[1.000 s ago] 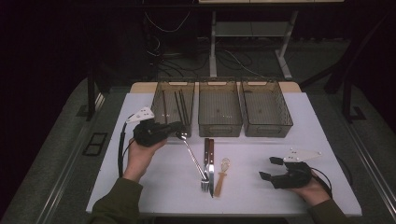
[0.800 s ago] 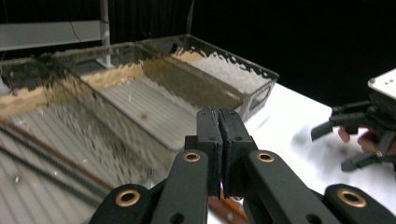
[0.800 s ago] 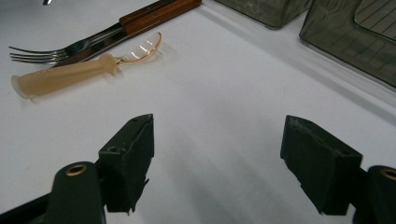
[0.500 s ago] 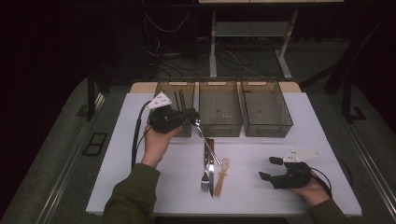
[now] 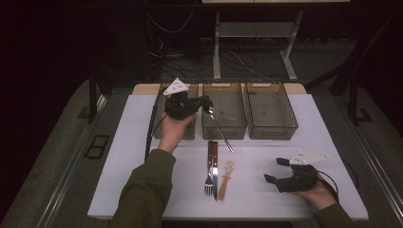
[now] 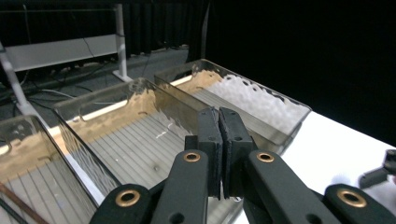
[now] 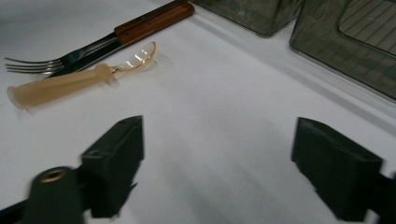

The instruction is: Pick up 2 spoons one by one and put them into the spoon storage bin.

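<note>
My left gripper [image 5: 207, 101] hovers in front of three smoky plastic bins, shut on one end of a slim metal utensil [image 5: 221, 133] that slants down toward the table. In the left gripper view its jaws [image 6: 219, 119] press together over the middle bin [image 6: 135, 135]. My right gripper [image 5: 273, 170] rests at the front right of the white table [image 5: 294, 123]. Its jaws [image 7: 219, 140] have just been opening and stand wide with nothing between them. A fork [image 5: 209, 176], a wood-handled knife [image 5: 215, 164] and a beige-handled utensil [image 5: 225, 180] lie side by side.
The left bin [image 5: 164, 126], middle bin [image 5: 223, 126] and right bin [image 5: 271, 128] stand in a row at the table's far edge. Bare white table lies between the cutlery [image 7: 60, 84] and my right gripper. Cables and a desk frame [image 5: 252, 28] sit beyond.
My left hand has carried the metal utensil up, away and rightward, from the table's middle left to the bins. The right hand has kept its place, its jaws a little wider.
</note>
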